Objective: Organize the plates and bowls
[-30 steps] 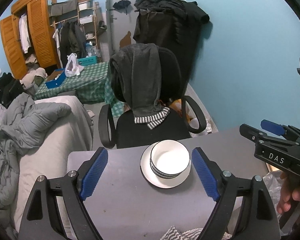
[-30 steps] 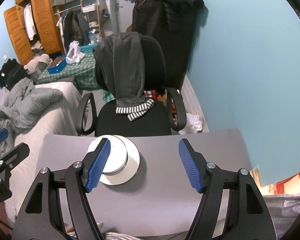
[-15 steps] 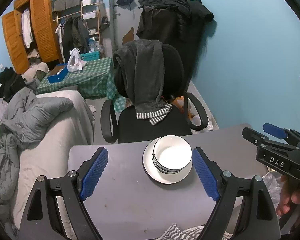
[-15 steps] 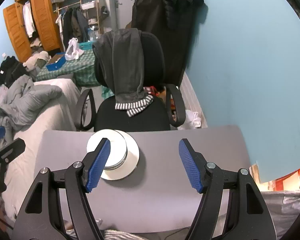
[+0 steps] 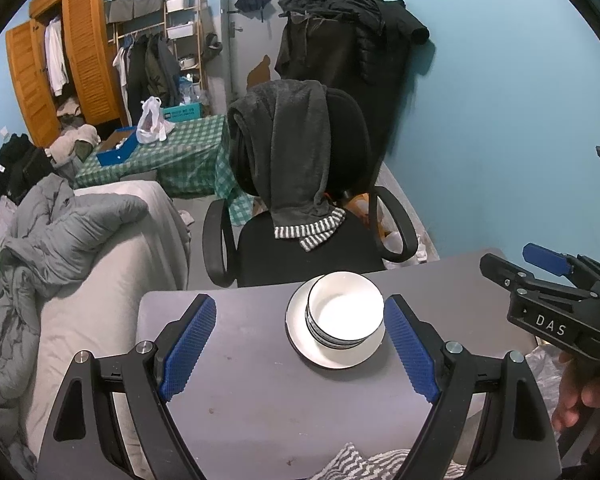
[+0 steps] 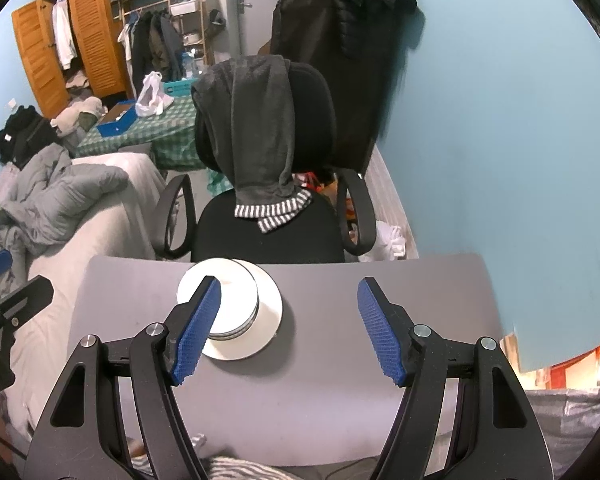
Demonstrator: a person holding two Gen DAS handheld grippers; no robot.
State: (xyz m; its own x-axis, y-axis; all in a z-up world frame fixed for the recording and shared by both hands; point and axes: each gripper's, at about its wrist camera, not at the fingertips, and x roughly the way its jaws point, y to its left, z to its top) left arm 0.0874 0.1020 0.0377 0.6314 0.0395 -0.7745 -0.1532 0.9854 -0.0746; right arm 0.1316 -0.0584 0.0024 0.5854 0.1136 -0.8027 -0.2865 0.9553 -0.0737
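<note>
Bowls nested on the plate, both tools standing off

The bowls (image 5: 345, 311) sit stacked on the plate (image 5: 300, 344) at the table's (image 5: 260, 400) twelve o'clock edge, likely for compactness; left gripper (image 5: 298, 350) and right gripper (image 6: 288, 328) hover, jaws released, grasping nothing.

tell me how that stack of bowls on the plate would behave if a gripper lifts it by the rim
The bowls look like glazed ceramic, so probably slippery against the pads and breakable if dropped. They appear nested several deep, so likely heavy for their size, and a rim grip might lift only the top one. The plate beneath is separate and would probably stay on the table.
</note>
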